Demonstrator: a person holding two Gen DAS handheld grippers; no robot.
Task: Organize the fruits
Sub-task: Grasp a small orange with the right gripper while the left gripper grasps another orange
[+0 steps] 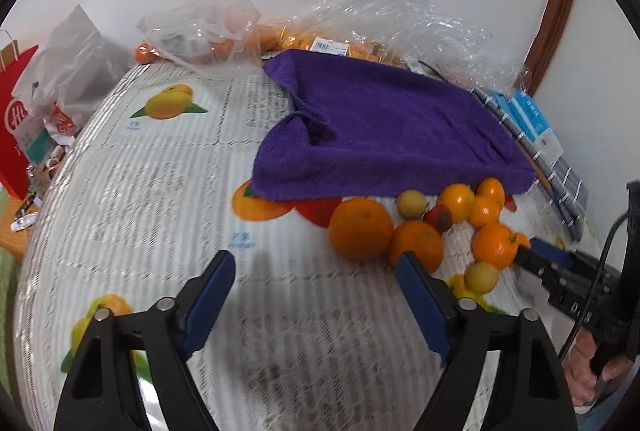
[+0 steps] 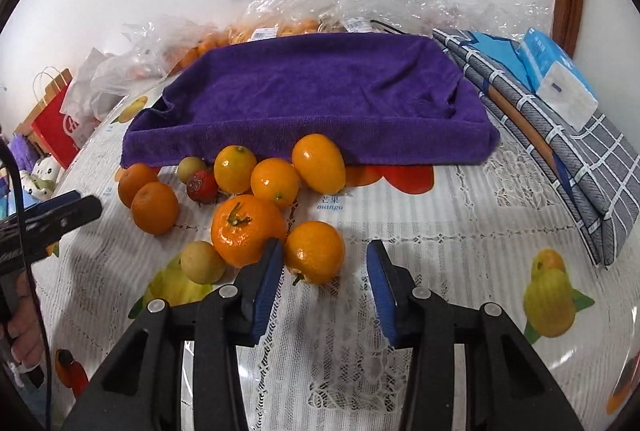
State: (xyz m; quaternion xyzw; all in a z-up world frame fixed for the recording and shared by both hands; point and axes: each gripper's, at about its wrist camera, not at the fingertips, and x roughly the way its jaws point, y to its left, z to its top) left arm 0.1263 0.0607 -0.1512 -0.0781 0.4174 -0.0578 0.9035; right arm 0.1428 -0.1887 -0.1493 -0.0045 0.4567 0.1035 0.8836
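— Where are the fruits found?
— A cluster of fruits (image 2: 240, 199) is seen on the counter (image 2: 440, 231), just in front of the purple towel (image 2: 312, 99).
— And the tongs?
— The left tongs (image 1: 316, 295) are held released, left of the towel's front edge. The right tongs (image 2: 325, 271) are spread around a small orange (image 2: 314, 251), not yet clenched.

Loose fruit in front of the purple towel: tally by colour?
Orange: 7, e.g. the orange with a stem
Yellow-green: 2, e.g. the yellow-green fruit
Red: 1, the red fruit
Total: 10
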